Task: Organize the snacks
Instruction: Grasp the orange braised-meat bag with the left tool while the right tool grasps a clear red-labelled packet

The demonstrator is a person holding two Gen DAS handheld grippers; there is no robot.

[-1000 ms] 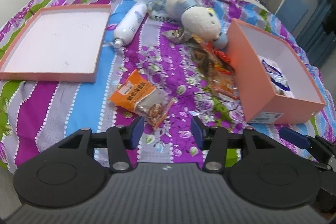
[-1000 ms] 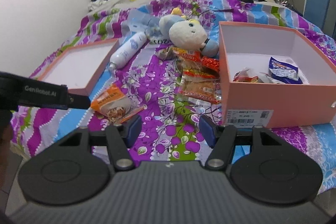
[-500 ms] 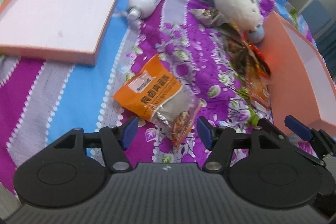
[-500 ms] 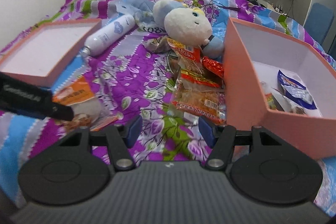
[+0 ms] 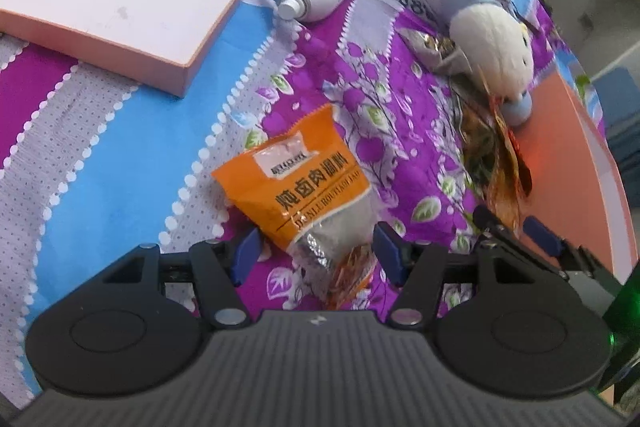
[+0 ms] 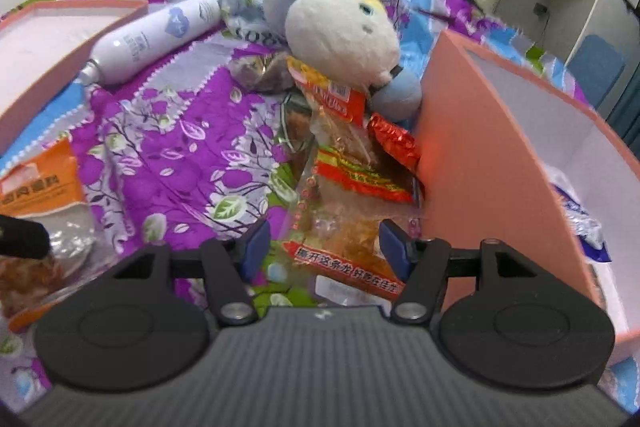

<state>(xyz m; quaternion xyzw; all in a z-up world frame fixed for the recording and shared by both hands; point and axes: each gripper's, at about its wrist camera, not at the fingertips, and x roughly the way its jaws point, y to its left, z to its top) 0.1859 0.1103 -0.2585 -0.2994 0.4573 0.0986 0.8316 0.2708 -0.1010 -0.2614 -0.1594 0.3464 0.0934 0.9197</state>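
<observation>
My left tongs (image 5: 316, 251) stand open over the bed (image 5: 120, 163), with the clear end of the orange snack packet (image 5: 296, 187) lying between their 2 blue pads, which do not press on it. My right tongs (image 6: 324, 247) are open too, straddling the clear packet with the red label (image 6: 352, 227) that lies just beside the outer wall of the pink box (image 6: 480, 163). A plush toy (image 6: 340, 35) and a white bottle (image 6: 152, 39) lie farther back.
</observation>
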